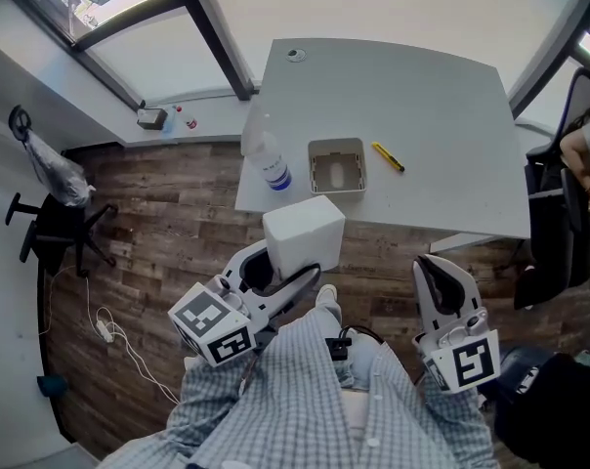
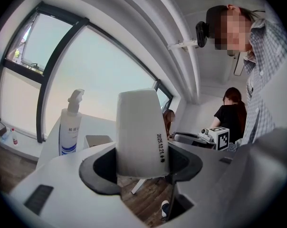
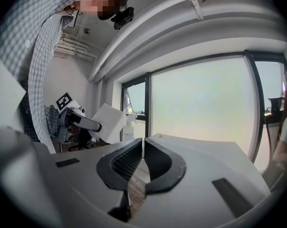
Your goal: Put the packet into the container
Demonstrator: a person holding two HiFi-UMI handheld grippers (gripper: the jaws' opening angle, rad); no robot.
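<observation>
Left fingers (image 2: 100,169): clamped wide on the lower end of the packet (image 2: 139,132), dark pads bearing on both its sides; left gripper (image 2: 141,169) points nearly level, the packet standing up out of it. Packet: white, block-shaped, smooth film wrap with a printed date down one edge; carried in the air at the near edge of the table (image 1: 432,115), over the wood floor, not yet above the container (image 1: 337,146). Handling, judged: light and soft-bodied, wrapper probably slippery, contents likely to give under pressure, so a broad hold across the flat faces near one end, as now, suits it; a harder squeeze would crease it rather than secure it, and a tilt could let it slide out. Right fingers (image 3: 117,161): closed together, nothing between them; right gripper (image 3: 142,148) idle beside the person's checked shirt, well apart from the packet. Container: small, open-topped, grey-beige, on the table just beyond its near edge, appears empty and scarcely wider than the packet, so end-first entry looks advisable. Also on the table: spray bottle (image 1: 268,159) just left of the container, yellow pen-like item (image 1: 388,156) just right of it
</observation>
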